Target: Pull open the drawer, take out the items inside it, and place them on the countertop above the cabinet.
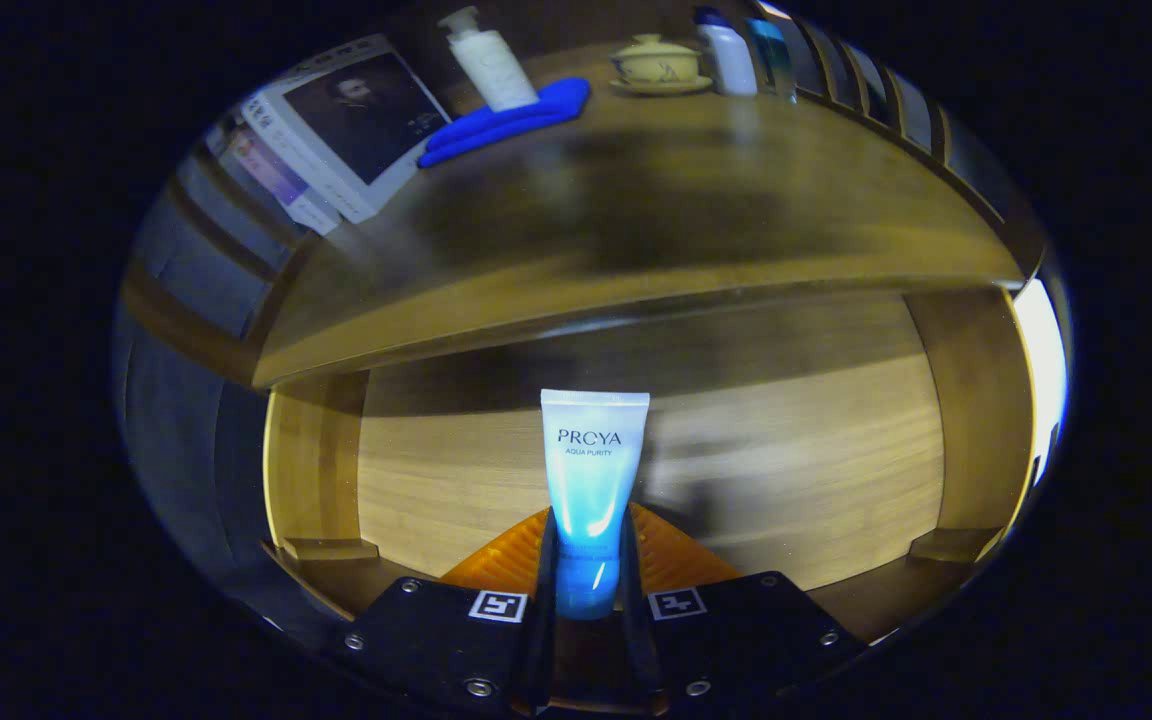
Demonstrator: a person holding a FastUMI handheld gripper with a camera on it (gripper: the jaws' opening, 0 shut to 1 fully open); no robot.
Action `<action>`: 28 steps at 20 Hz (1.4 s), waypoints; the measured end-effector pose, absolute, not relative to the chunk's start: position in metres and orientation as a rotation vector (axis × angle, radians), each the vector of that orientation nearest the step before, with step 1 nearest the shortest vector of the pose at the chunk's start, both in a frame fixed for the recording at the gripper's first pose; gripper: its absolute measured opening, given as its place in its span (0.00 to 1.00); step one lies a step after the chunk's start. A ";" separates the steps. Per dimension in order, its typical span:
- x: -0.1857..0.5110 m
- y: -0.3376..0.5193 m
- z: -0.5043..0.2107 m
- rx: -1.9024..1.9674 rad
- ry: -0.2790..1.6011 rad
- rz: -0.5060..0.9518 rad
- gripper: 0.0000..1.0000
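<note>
Drawer point(636, 470) of light wood stands pulled open beneath the brown wooden countertop point(636, 230), its pale floor and side walls in view under the countertop's front edge. A white-and-blue plastic squeeze tube point(591, 480) is held upright over the drawer's floor, its flat crimped end up and its blue cap end down. The gripper point(588, 575) is clamped on the tube: both fingers press on its lower part, one from each side, with the cap sunk between them. The tube's upper body rises just ahead of the fingers, in front of the drawer's back wall.

On the countertop, towards its far edge, a white pump bottle point(486, 60) stands on a folded blue cloth point(511, 120). Near the far left corner lie white books point(336, 140), one with a dark picture on its cover, slightly overhanging the left edge. Further right along the far edge sits a yellow lidded cup on a saucer point(658, 65), and just beside it stand a white bottle with a blue cap point(726, 55) and a slim teal bottle point(771, 55), touching or nearly so. The countertop's middle and front edge are blurred.
</note>
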State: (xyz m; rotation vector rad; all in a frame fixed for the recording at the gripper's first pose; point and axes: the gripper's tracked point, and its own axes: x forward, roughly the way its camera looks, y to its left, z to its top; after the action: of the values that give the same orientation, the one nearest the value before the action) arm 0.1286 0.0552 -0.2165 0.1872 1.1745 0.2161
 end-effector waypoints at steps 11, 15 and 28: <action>0.168 0.065 -0.131 0.234 0.976 0.299 0.30; 0.211 0.074 -0.116 0.259 0.923 0.273 0.30; 0.280 0.066 -0.118 0.284 0.834 0.122 0.75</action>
State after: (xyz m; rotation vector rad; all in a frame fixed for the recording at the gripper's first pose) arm 0.2797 0.0663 -0.1184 0.2837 0.8338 0.1217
